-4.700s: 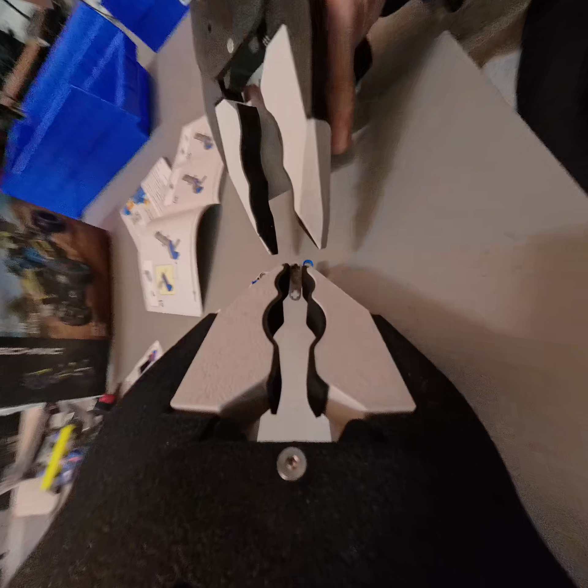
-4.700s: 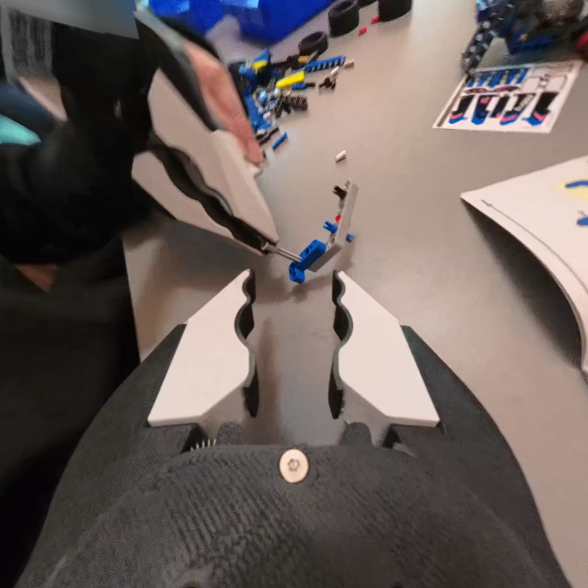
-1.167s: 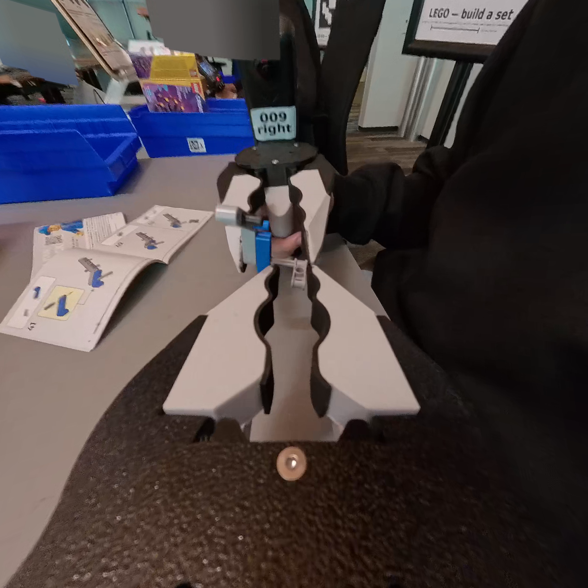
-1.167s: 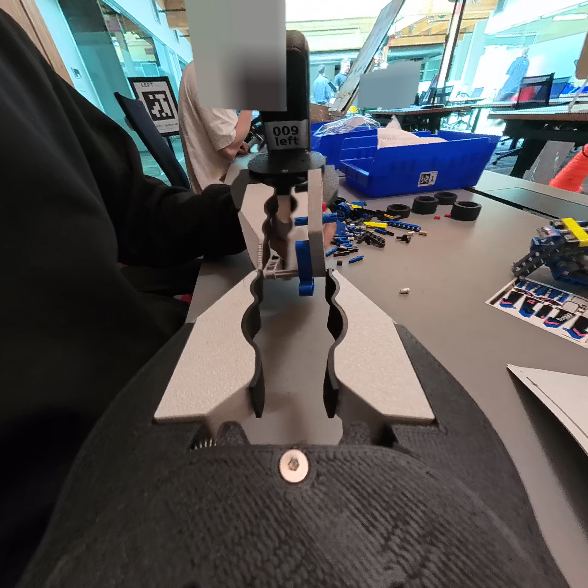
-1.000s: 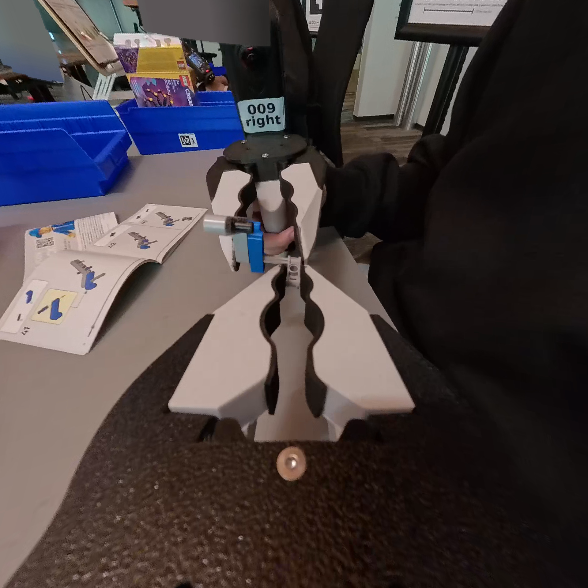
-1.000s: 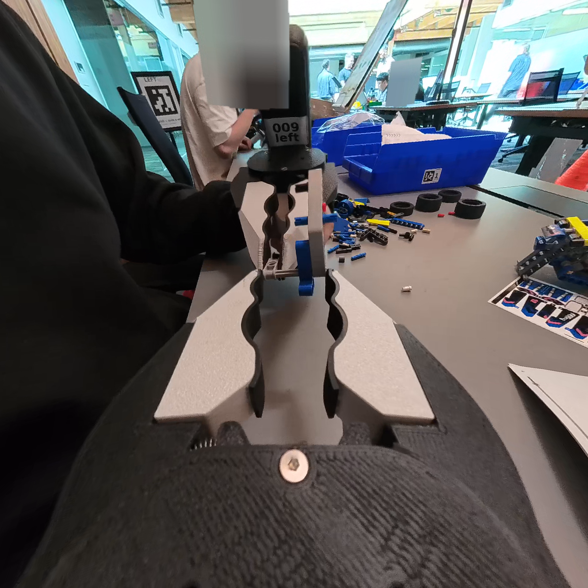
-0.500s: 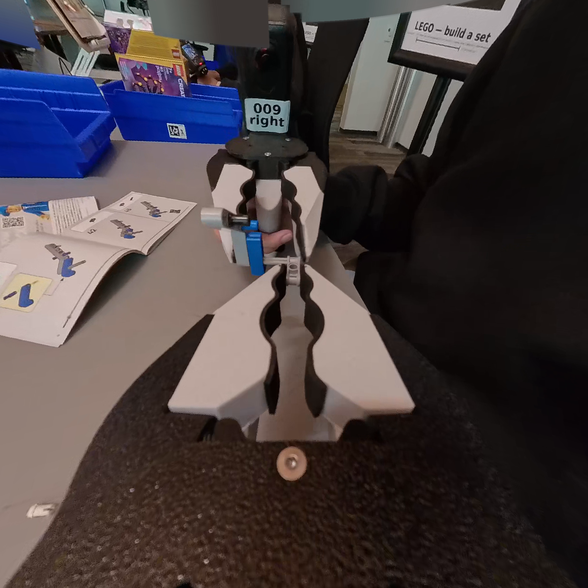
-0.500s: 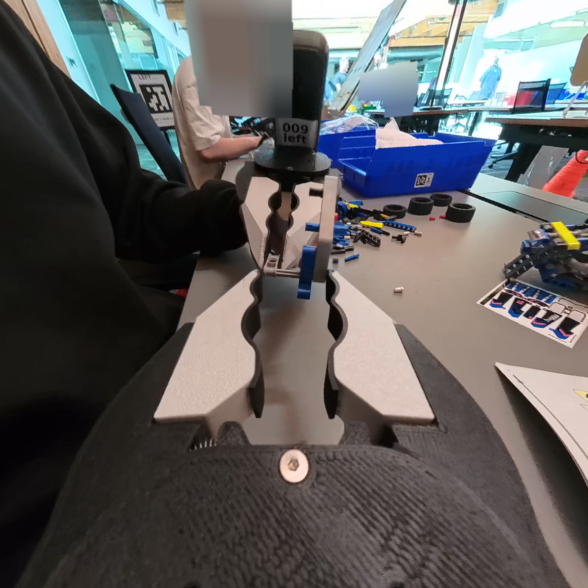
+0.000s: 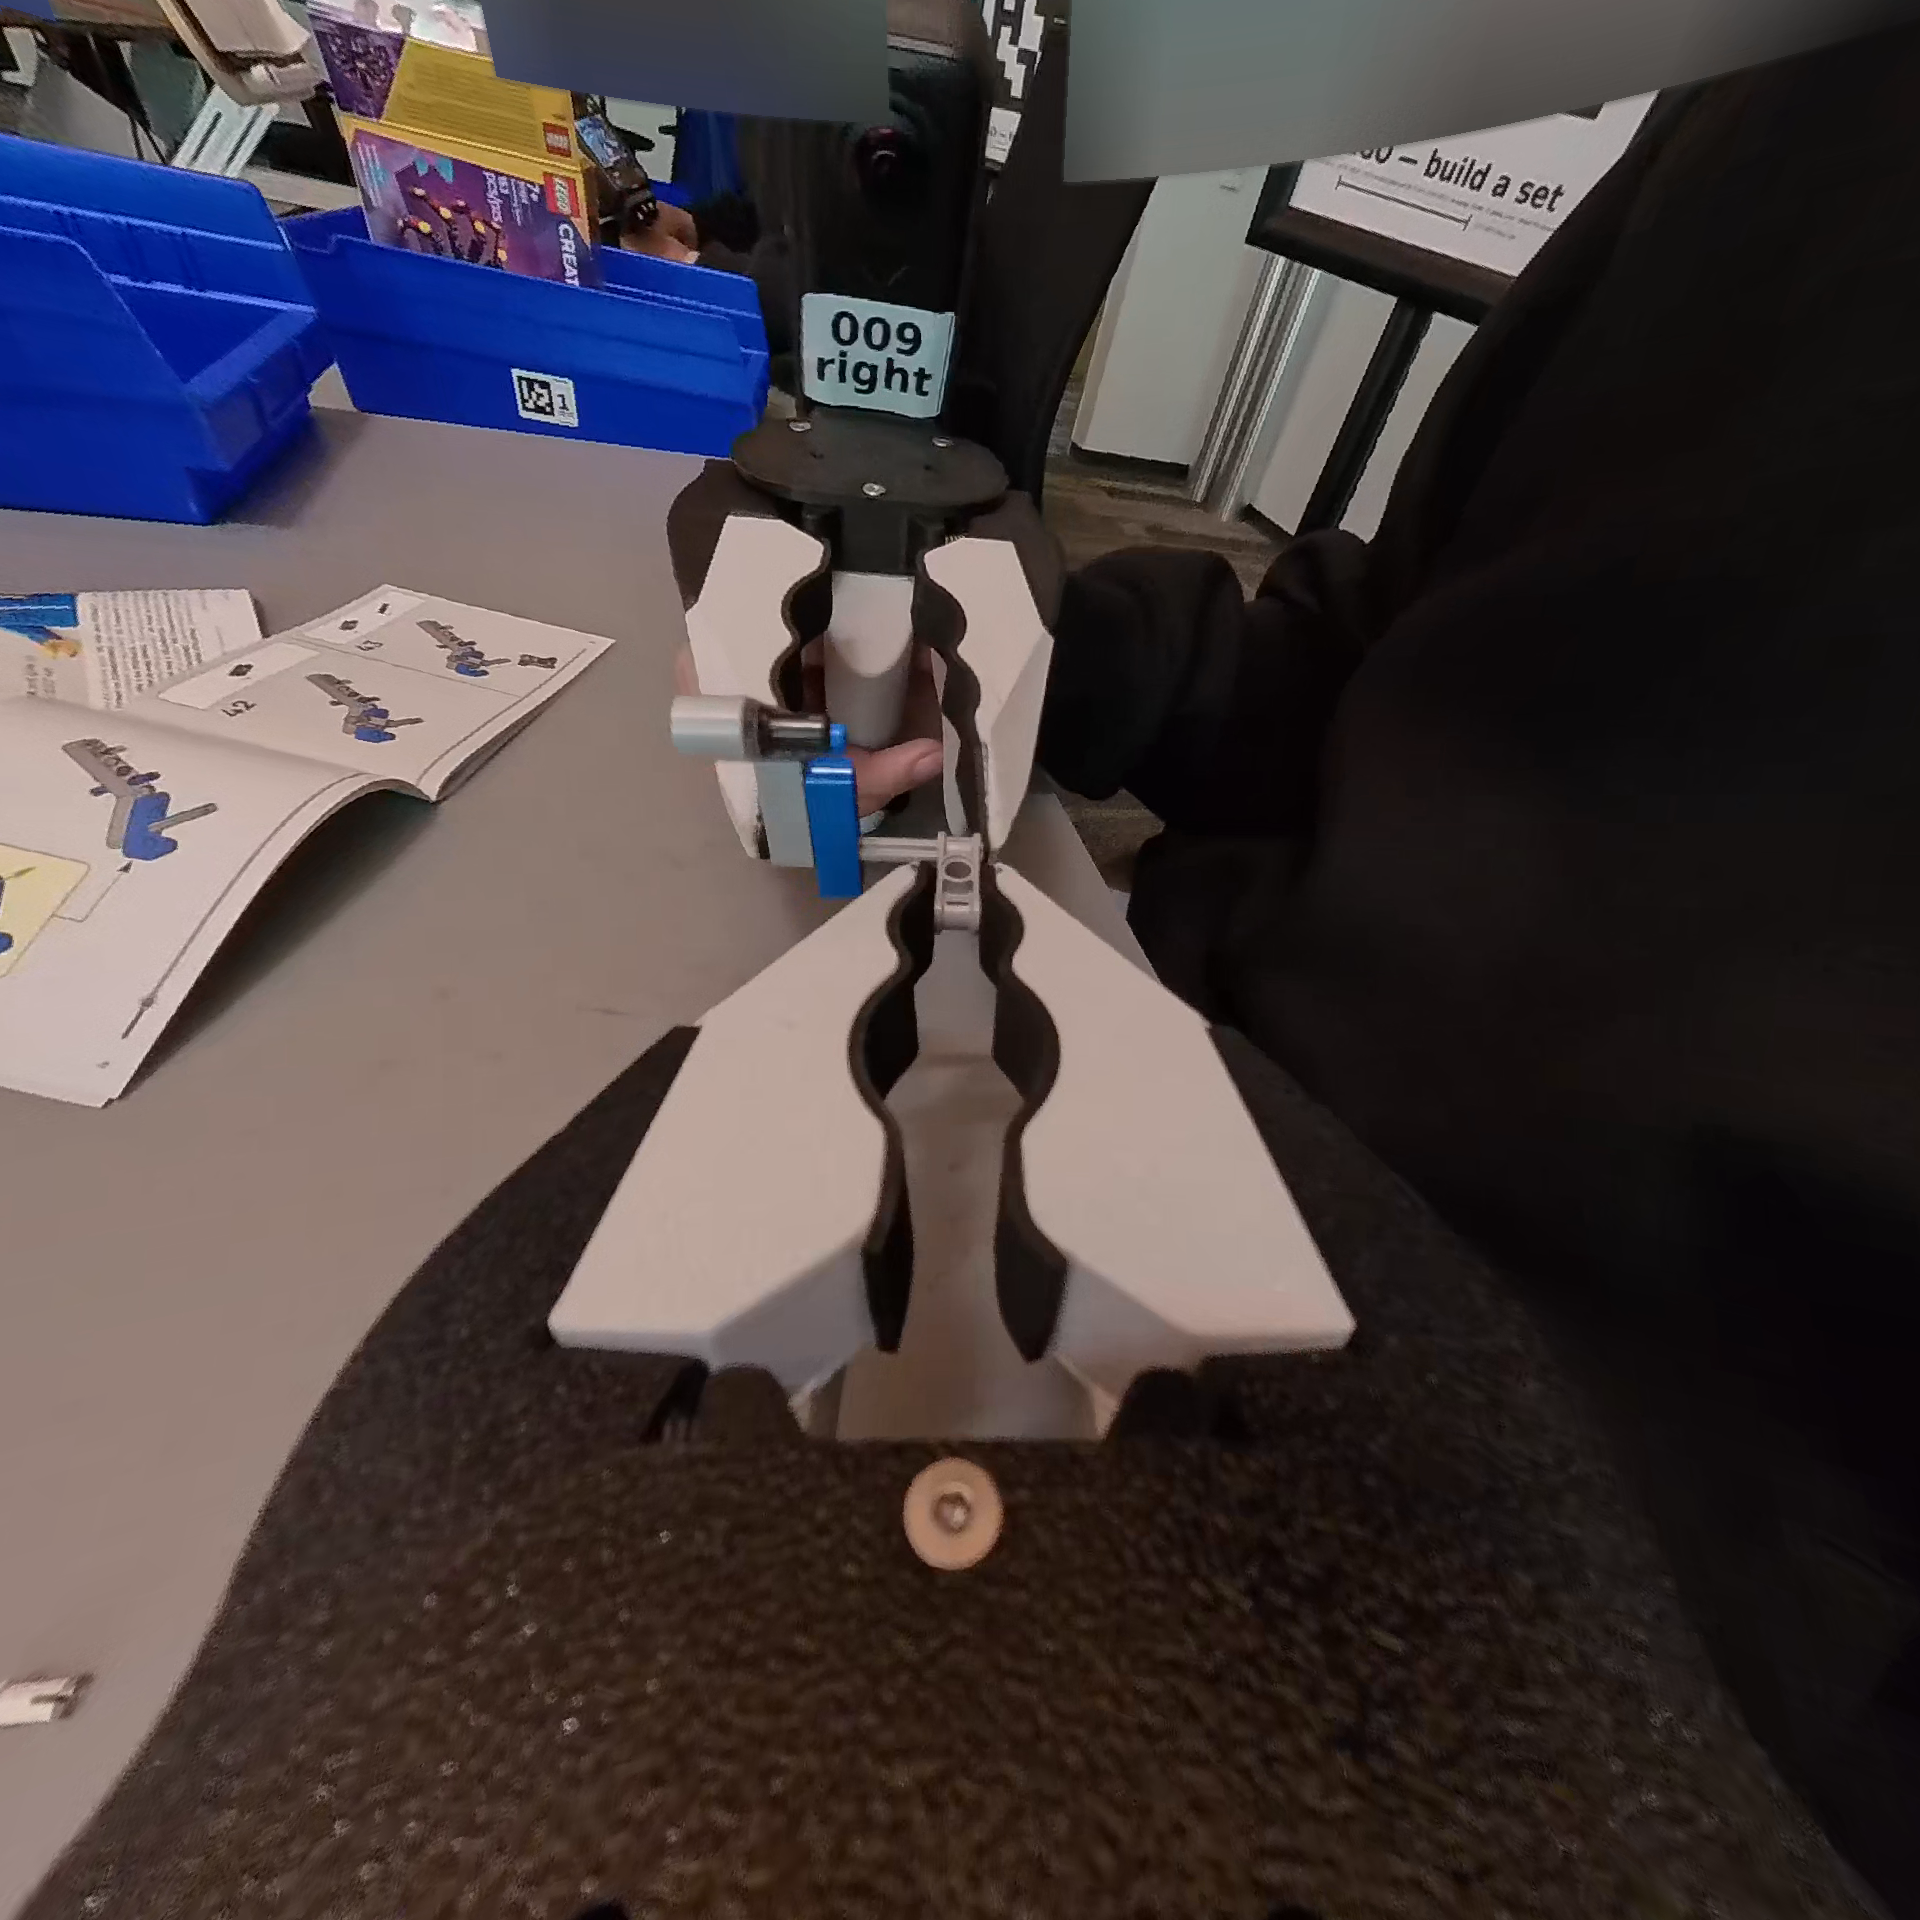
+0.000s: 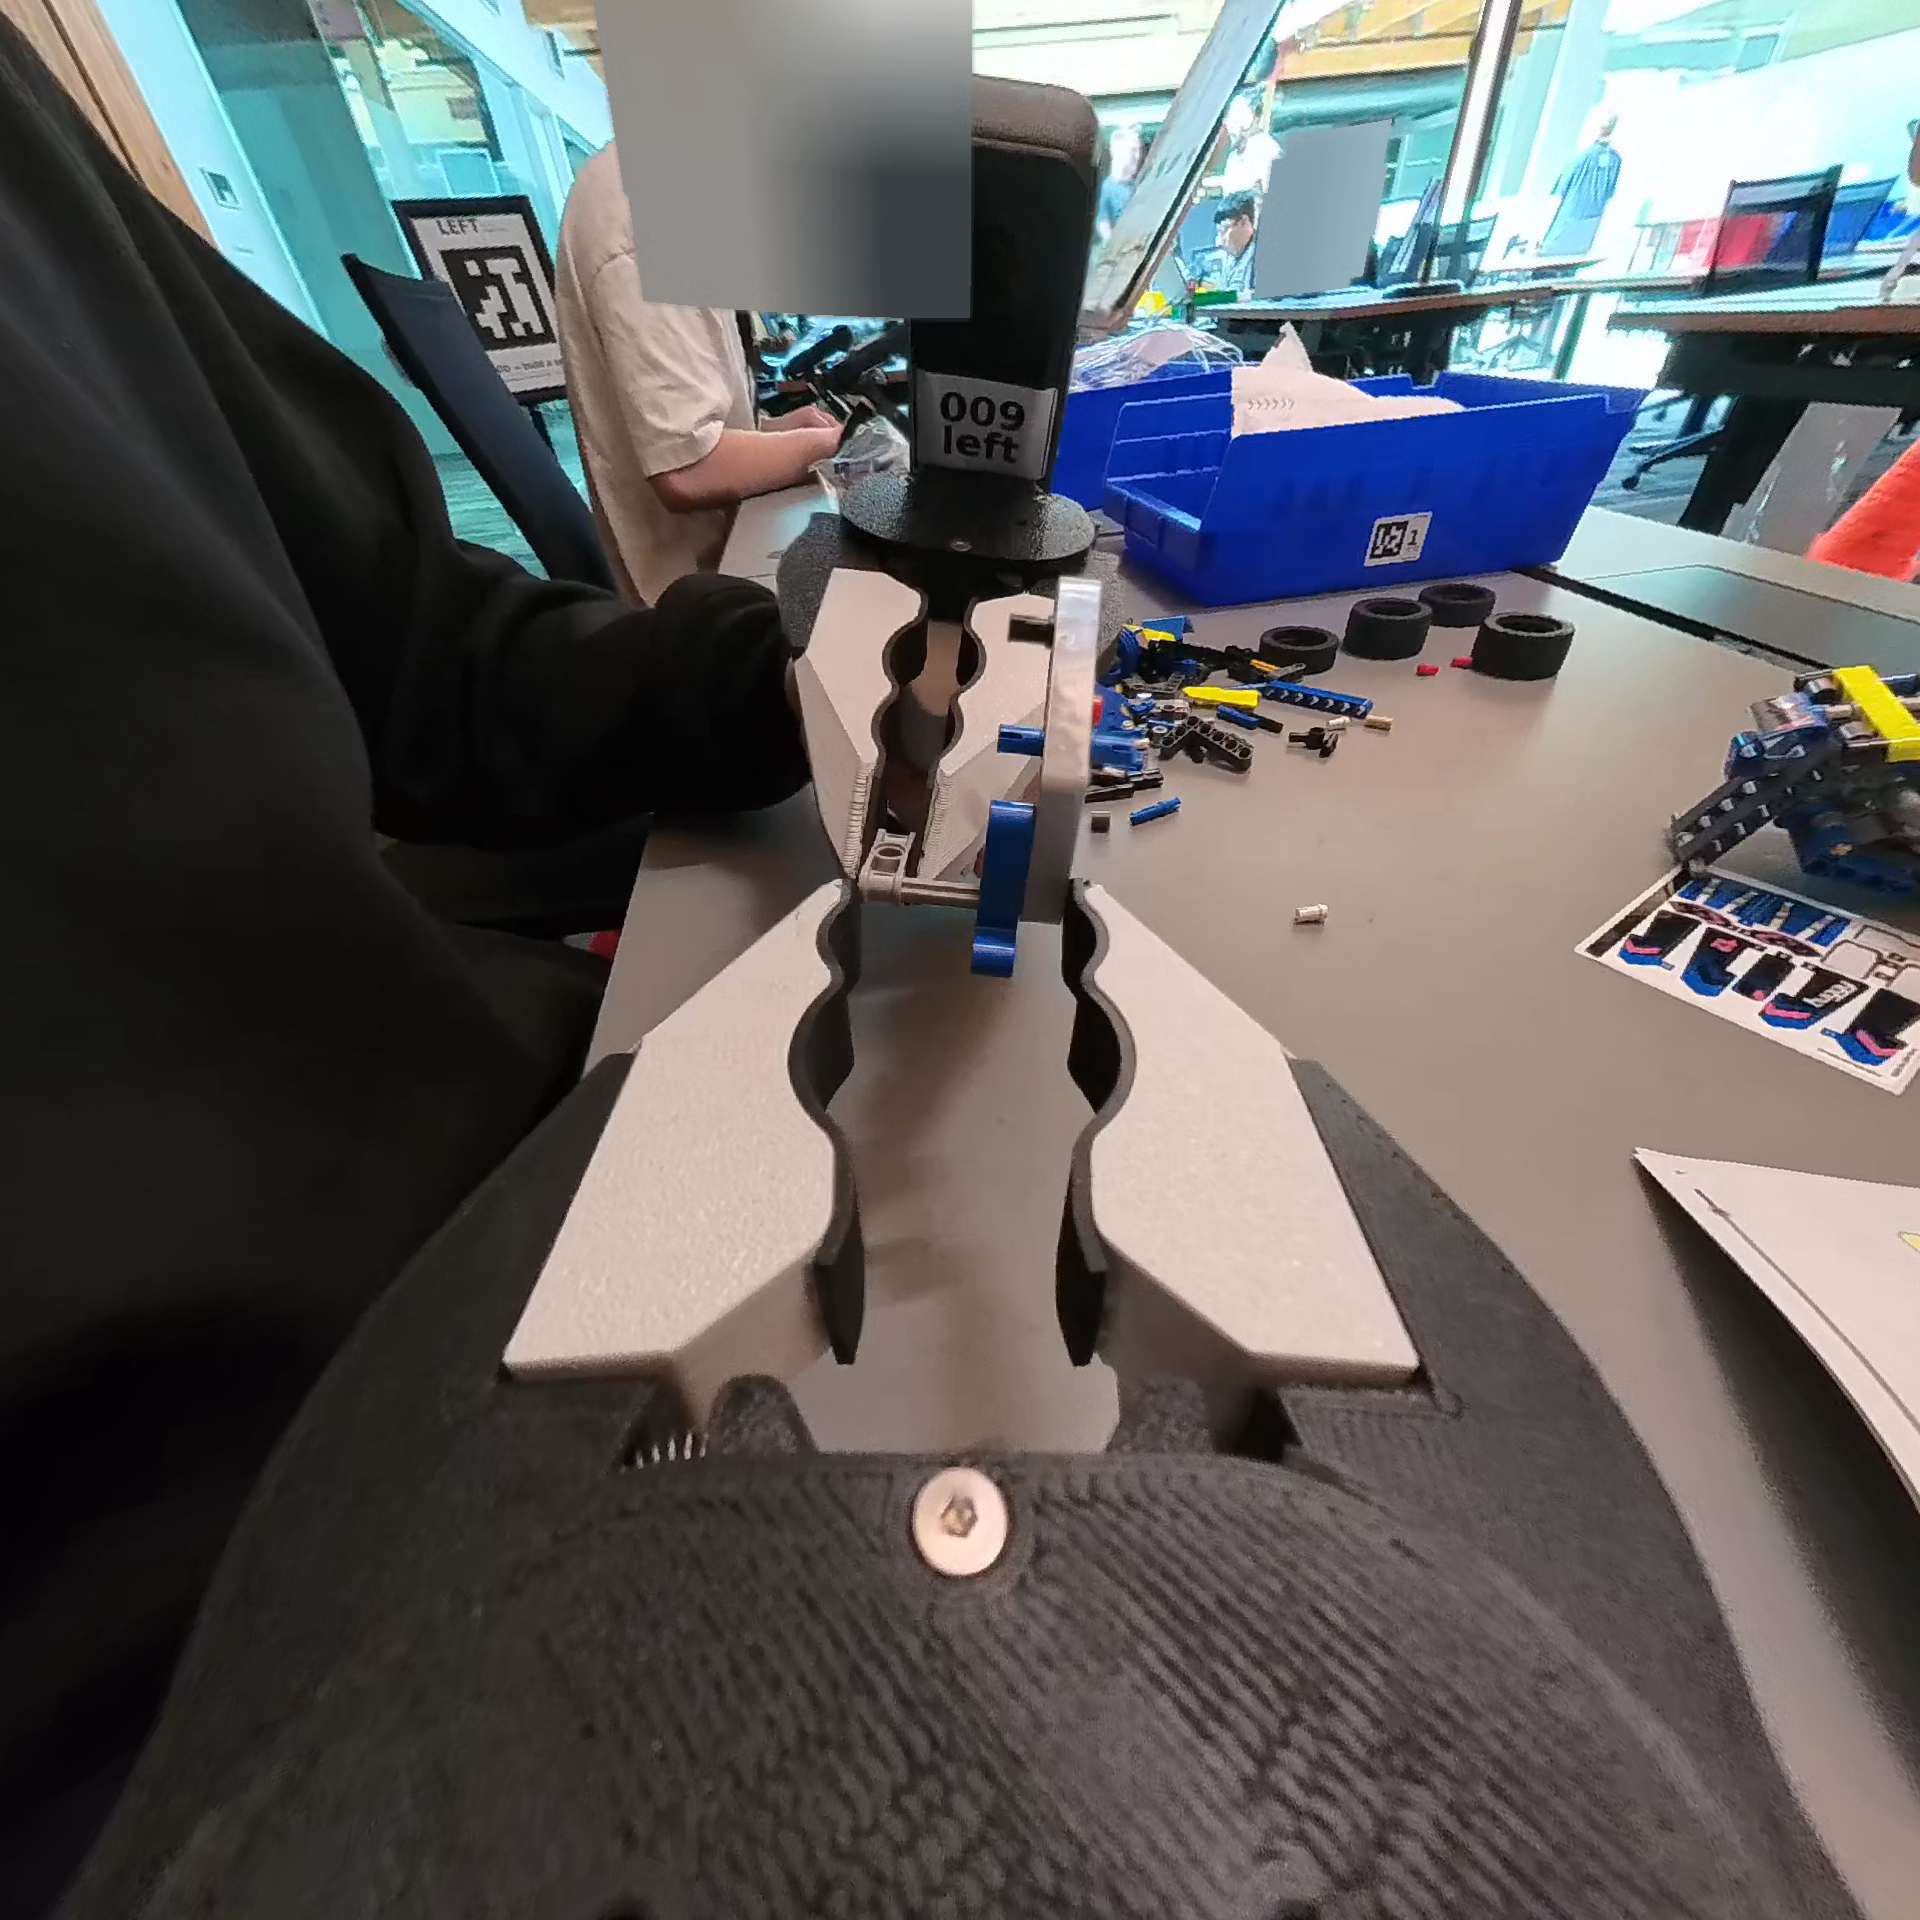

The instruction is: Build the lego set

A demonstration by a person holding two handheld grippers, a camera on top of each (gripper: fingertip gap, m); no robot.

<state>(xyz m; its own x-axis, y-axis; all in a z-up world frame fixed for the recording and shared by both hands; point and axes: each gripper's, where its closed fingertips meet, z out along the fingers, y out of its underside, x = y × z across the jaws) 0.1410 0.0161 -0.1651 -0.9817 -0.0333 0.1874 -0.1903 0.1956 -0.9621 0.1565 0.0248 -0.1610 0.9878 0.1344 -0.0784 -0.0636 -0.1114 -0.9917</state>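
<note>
My left gripper [image 9: 951, 896] is shut on a small grey connector [image 9: 956, 883] at the end of a thin grey axle. The axle carries a blue piece [image 9: 831, 821] and a long grey beam [image 10: 1070, 707], all held in the air above the table edge. My right gripper [image 10: 956, 894] faces it, jaws apart. Its tips flank this assembly, one by the connector [image 10: 886, 860], one by the beam. I cannot tell if they touch it. The blue piece [image 10: 1003, 883] sits between them. The right gripper [image 9: 873, 842] and the left gripper [image 10: 896, 842] each show in the other view.
An open instruction booklet [image 9: 260, 790] lies left, blue bins [image 9: 540, 332] behind it. In the right wrist view are loose pieces [image 10: 1216, 717], black tyres [image 10: 1392, 629], a blue bin [image 10: 1351, 488], a part-built model [image 10: 1829, 790] and a sticker sheet [image 10: 1766, 987]. A person's black sleeves hold both grippers. Only a small space, under 4 cm, lies between the two pairs of fingers. Both grippers' tips are roughly 30 cm from the part-built model [image 10: 1829, 790].
Since 4.7 s ago both grippers have risen from the table and turned level, the left one carrying the assembly. Over the last second they stay nearly still, tip to tip.
</note>
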